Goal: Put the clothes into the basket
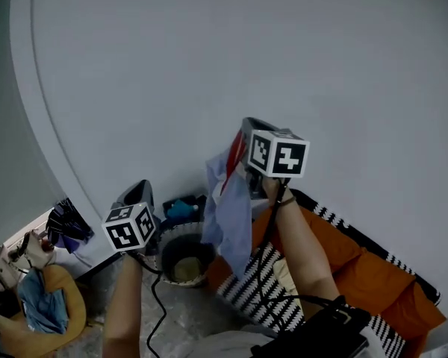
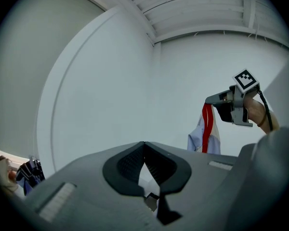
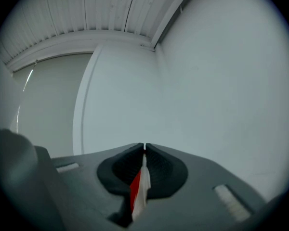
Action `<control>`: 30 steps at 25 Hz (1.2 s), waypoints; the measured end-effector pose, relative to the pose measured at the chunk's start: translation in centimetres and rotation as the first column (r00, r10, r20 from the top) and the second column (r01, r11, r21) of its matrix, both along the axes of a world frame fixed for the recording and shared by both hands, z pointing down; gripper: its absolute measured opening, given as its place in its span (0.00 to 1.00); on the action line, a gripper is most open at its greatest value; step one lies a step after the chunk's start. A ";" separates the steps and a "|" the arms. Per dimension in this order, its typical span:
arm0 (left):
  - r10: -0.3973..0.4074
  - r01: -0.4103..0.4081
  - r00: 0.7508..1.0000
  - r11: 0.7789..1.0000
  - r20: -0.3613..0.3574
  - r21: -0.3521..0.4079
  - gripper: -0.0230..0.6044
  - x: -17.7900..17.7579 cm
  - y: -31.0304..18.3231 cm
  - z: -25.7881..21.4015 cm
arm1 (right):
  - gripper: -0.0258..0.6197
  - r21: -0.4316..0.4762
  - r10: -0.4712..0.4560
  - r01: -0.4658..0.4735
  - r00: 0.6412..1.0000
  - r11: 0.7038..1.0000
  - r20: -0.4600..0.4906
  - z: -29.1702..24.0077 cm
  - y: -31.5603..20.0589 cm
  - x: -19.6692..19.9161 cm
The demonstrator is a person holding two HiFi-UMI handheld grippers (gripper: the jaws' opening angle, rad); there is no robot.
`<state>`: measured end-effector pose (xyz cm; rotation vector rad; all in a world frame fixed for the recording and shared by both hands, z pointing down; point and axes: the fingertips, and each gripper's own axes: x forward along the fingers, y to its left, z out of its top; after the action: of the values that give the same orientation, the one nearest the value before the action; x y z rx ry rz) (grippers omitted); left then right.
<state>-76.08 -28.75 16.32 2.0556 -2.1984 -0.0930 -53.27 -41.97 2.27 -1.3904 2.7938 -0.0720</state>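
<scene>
A light blue garment (image 1: 231, 215) with a red strip hangs from my right gripper (image 1: 243, 136), which is shut on its top edge. In the right gripper view the red and white cloth (image 3: 138, 189) is pinched between the closed jaws of the right gripper (image 3: 144, 148). The left gripper view shows that same garment (image 2: 204, 136) dangling below the right gripper (image 2: 209, 100). A dark round basket (image 1: 183, 256) stands on the floor below and to the left of the garment. My left gripper (image 1: 138, 192) hovers left of the basket. Its tips (image 2: 144, 144) meet and hold nothing.
An orange cushion (image 1: 373, 274) and a black-and-white striped blanket (image 1: 246, 293) lie to the right of the basket. At far left is an orange seat (image 1: 60, 312) with blue clothes (image 1: 41, 304), with dark clothes (image 1: 67, 226) above it. A white wall (image 1: 209, 66) is close ahead.
</scene>
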 end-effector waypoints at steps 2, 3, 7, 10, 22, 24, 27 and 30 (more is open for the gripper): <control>-0.033 0.033 0.999 0.999 -0.010 0.008 0.03 -1.7 0.5 -0.1 | 0.07 0.001 -0.034 0.034 0.999 0.999 -0.005 -0.3 -0.1 -2.2; -0.051 0.051 0.999 0.999 -0.016 0.014 0.03 -2.6 0.7 -0.2 | 0.07 0.006 -0.054 0.054 0.999 0.999 -0.010 -0.7 -0.2 -3.3; -0.120 0.121 0.992 0.992 -0.042 0.028 0.03 -5.6 1.4 -0.3 | 0.07 0.047 -0.136 0.137 0.991 0.990 -0.015 -2.9 -0.1 -7.8; -0.163 0.164 0.985 0.986 -0.057 0.013 0.03 -7.4 2.0 0.0 | 0.07 0.056 -0.192 0.192 0.981 0.980 0.002 -4.0 0.3 -10.7; -0.317 0.309 0.942 0.947 -0.107 -0.081 0.03 -12.8 1.1 4.7 | 0.07 -0.092 -0.396 0.389 0.915 0.917 -0.077 4.0 -2.6 -20.3; -0.330 0.317 0.937 0.941 -0.117 -0.118 0.03 -13.2 1.1 6.6 | 0.07 -0.124 -0.404 0.393 0.911 0.911 -0.081 5.8 -3.3 -21.0; -0.340 0.319 0.932 0.934 -0.130 -0.160 0.03 -13.4 1.1 9.1 | 0.07 -0.171 -0.407 0.388 0.910 0.906 -0.087 8.6 -4.2 -21.7; -0.354 0.325 0.924 0.927 -0.145 -0.186 0.03 -13.5 1.1 11.1 | 0.07 -0.217 -0.420 0.391 0.902 0.894 -0.105 11.4 -4.6 -22.2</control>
<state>-89.56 -27.64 27.43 1.5044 -2.3411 -0.1235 -75.50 -46.61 13.72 -0.8359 3.2352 -0.2592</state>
